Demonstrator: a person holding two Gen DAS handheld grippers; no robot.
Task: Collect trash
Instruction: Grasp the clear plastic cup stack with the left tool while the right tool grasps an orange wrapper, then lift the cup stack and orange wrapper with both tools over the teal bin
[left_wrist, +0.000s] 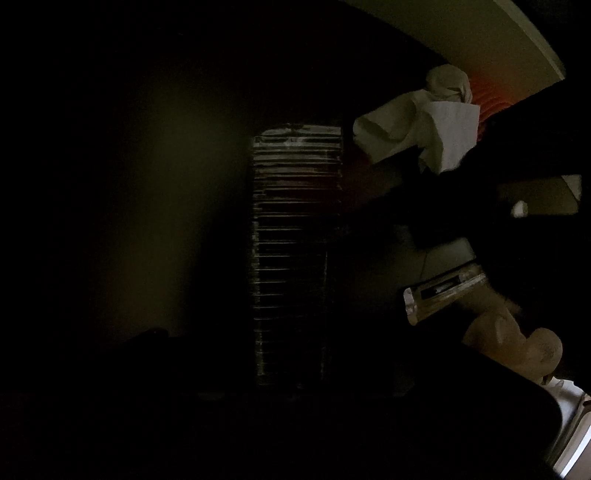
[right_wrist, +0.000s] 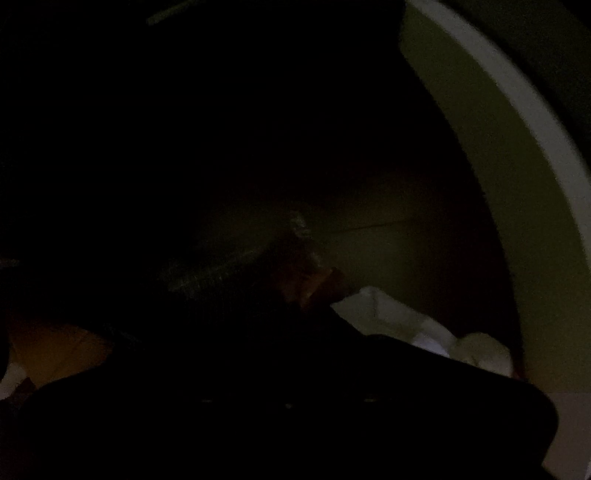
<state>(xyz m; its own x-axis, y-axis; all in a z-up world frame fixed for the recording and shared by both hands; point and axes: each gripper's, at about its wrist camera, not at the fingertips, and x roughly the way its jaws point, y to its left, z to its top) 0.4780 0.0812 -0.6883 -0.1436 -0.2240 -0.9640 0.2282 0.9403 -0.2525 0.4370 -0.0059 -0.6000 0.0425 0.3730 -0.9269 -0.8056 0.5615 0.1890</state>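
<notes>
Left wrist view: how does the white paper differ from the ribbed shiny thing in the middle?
The white paper is crumpled and irregular; the ribbed shiny thing is straight-sided with even ridges. The paper is matte and brightly lit; the ribbed thing glints in deep shadow. The paper sits near the pale green rim, the ribbed thing mid-frame.

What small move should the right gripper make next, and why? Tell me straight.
Probably lift the right gripper a little and see whether the crumpled paper rises with it. Its jaws are shut and they sit right at the paper's lower edge, near the pale curved rim, but the pictures are too dark to show whether they actually grip it.
</notes>
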